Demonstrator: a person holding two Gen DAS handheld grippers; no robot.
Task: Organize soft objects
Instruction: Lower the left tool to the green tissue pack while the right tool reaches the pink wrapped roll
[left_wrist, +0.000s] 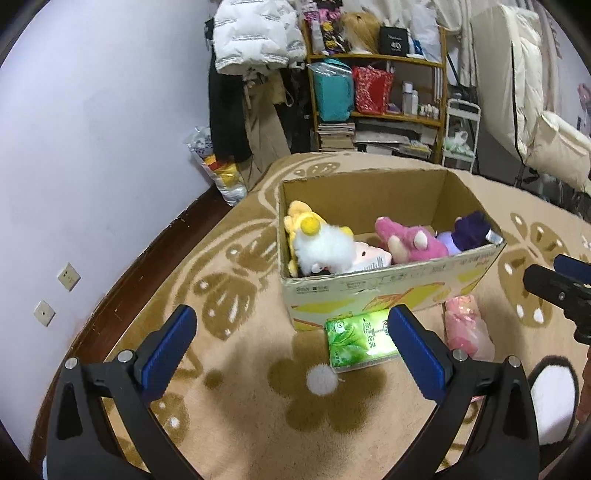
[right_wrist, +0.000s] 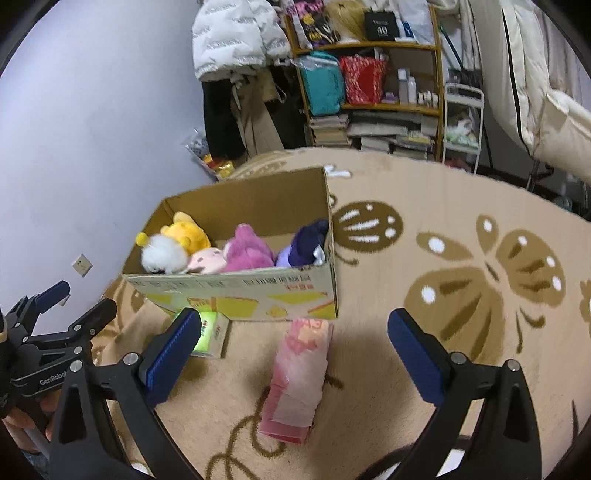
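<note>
Just near the cardboard box (right_wrist: 236, 295), on the carpet (right_wrist: 443, 229), lie the pink tissue pack (right_wrist: 299, 373) and green tissue pack (left_wrist: 360, 339). Both grippers, left (left_wrist: 291, 350) and right (right_wrist: 293, 354), hang empty, fingers spread. The packs look light, squashy; pinch across the middle.

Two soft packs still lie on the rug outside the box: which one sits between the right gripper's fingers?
The pink pack, lying lengthwise between the open right gripper fingers. The green tissue pack lies off to its left, against the cardboard box.
</note>
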